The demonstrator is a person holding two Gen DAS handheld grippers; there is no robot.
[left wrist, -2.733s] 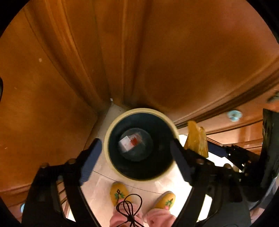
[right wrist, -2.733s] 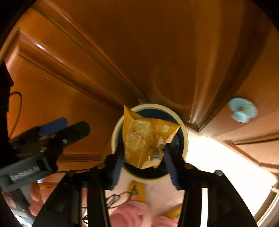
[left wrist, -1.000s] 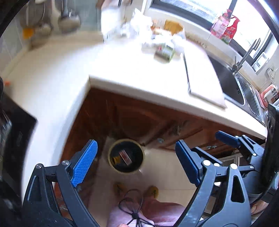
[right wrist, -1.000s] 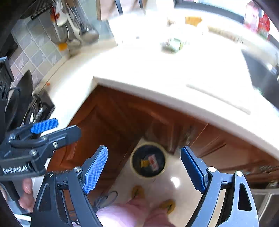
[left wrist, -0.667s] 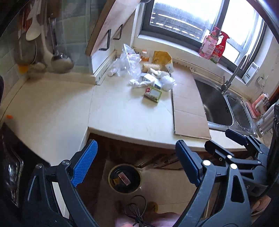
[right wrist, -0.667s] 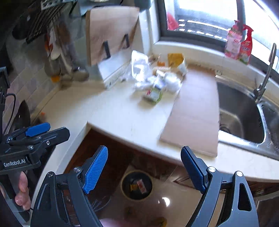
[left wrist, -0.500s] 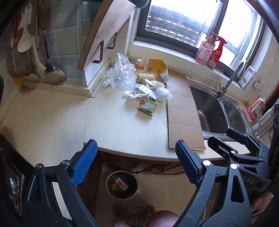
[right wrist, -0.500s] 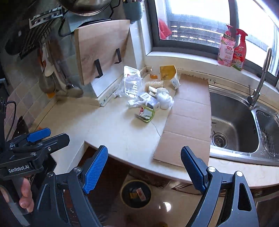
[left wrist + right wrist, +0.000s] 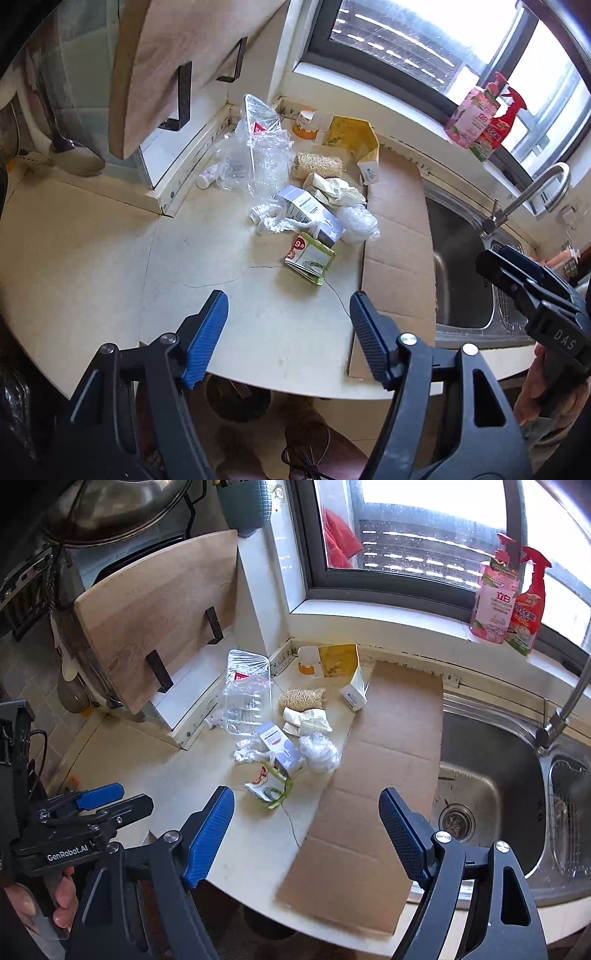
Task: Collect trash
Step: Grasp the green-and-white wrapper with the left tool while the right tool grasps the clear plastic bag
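I have both tools spread wide and empty above the near edge of the countertop (image 9: 92, 258): the left gripper (image 9: 288, 332) hangs short of the trash pile, and the right gripper (image 9: 306, 827) hangs over the flattened cardboard sheet (image 9: 373, 775).

Working left to right through the pile, which sits toward the far side of the counter between the cutting board rack and the cardboard:

- One small white bottle (image 9: 207, 180), far left by the rack; hard and probably rolls, so I would pinch across its body.
- One clear plastic clamshell tray (image 9: 245, 690); light and springy, and I expect it to crackle and slip, so a rim or folded edge is the place.
- One twisted white plastic scrap (image 9: 246, 755); soft, grab the bunch.
- One green-and-white flat packet (image 9: 267, 784), nearest to me, with a thin thread trailing from it; light, so I would pinch its raised edge.
- One white-blue carton (image 9: 279, 751), touching that packet; crushable, squeeze across its narrow faces.
- One loofah-like fibrous roll (image 9: 301, 698); light, rough, easy grip.
- One crumpled pale paper wad (image 9: 308, 718); soft.
- One ball of clear film (image 9: 319, 753); slippery, so it wants a deep bite.
- One yellow carton (image 9: 341, 672), far side, opened; stiff walls, so I would take the spout end.

The bin under the counter edge is barely visible.
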